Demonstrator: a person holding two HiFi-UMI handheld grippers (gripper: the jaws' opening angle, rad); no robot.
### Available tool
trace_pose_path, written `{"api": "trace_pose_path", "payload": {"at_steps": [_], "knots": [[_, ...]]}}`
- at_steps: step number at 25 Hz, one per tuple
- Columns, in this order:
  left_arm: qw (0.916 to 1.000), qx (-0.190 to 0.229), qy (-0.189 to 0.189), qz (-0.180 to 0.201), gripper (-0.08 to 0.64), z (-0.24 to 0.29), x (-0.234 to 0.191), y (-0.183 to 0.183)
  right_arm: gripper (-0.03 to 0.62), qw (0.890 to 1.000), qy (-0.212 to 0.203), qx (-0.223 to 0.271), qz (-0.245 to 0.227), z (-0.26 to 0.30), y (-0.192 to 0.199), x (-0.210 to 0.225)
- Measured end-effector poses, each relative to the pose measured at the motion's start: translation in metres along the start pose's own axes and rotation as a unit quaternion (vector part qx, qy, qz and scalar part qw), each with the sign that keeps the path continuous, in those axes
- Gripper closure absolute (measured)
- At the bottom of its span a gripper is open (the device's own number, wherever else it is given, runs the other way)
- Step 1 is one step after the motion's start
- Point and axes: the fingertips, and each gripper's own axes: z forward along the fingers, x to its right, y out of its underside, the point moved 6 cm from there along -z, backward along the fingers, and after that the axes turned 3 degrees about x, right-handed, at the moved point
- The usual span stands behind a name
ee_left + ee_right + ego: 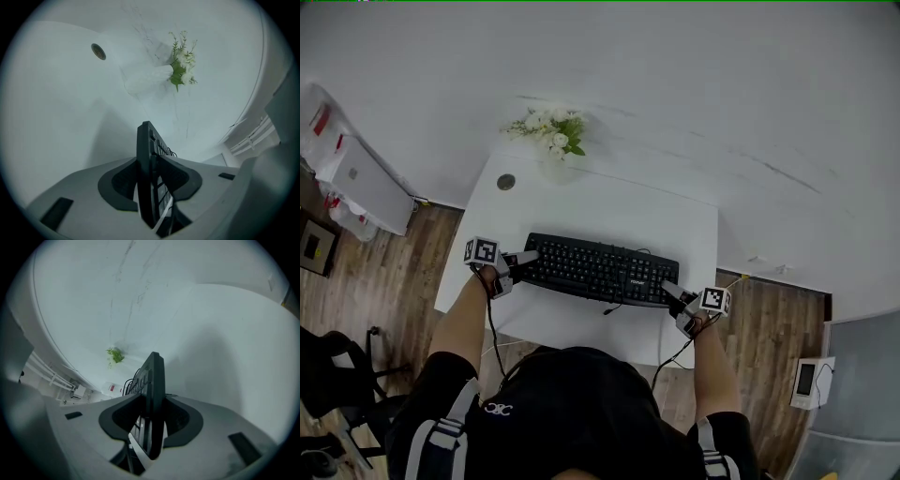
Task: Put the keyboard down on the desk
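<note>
— Head view: where is the keyboard (600, 270) seen?
— It is laid flat on the white surface (581, 197), toward the near edge.
— And the claws?
— The left claw (528, 257) and the right claw (667, 289) are both released. One keyboard end is bracketed loosely by each.

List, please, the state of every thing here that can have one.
keyboard: flat, on the desk or just above it, both ends between tongs
left tongs: open, loose around the keyboard's end
right tongs: open, loose around the other end
flowers: upright at the desk's back edge
</note>
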Motion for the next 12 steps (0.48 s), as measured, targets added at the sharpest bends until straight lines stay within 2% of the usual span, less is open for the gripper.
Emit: {"api": "trace_pose_path", "payload": {"at_steps": [7, 12], "knots": [[0.9989, 0.024, -0.038, -0.016, 0.402, 0.011, -0.015, 0.000, 0.434, 0.998, 0.062, 0.022, -0.005, 0.009, -0.006, 0.018], [0.9977, 0.017, -0.065, -0.001, 0.394, 0.018, -0.021, -0.001, 0.420, 0.994, 0.108, 0.029, -0.020, 0.014, -0.008, 0.032]]}}
